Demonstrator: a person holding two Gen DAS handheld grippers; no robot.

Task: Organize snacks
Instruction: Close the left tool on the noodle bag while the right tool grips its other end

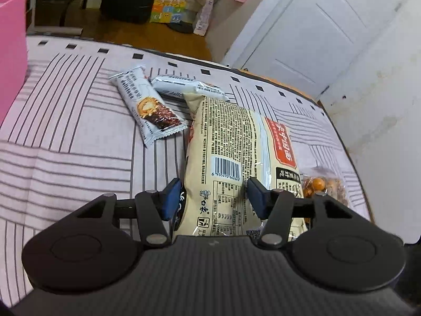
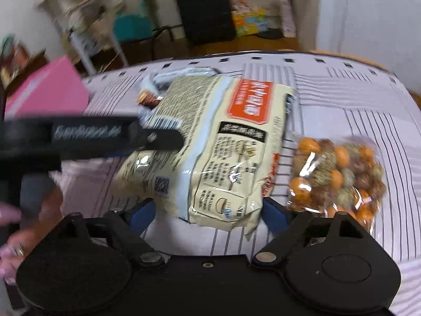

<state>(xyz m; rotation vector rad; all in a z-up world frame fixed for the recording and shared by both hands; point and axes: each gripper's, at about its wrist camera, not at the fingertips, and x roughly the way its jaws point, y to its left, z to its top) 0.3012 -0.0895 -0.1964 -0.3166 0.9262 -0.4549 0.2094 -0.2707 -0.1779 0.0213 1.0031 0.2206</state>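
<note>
Left wrist view: your left gripper (image 1: pixel 213 194) has its jaws apart on either side of the cream bag (image 1: pixel 236 158), which lies on the striped bed (image 1: pixel 65 144); whether the pads touch it, you cannot tell. Two bars (image 1: pixel 150 108) lie at eleven o'clock, a pink box (image 1: pixel 10 52) at ten, a nut bag (image 1: pixel 323 187) at three.

Right wrist view: your right gripper (image 2: pixel 208 216) has its jaws apart around the cream bag's (image 2: pixel 210 144) near corner. The nut bag (image 2: pixel 339 173) sits just beside it at two o'clock.
</note>
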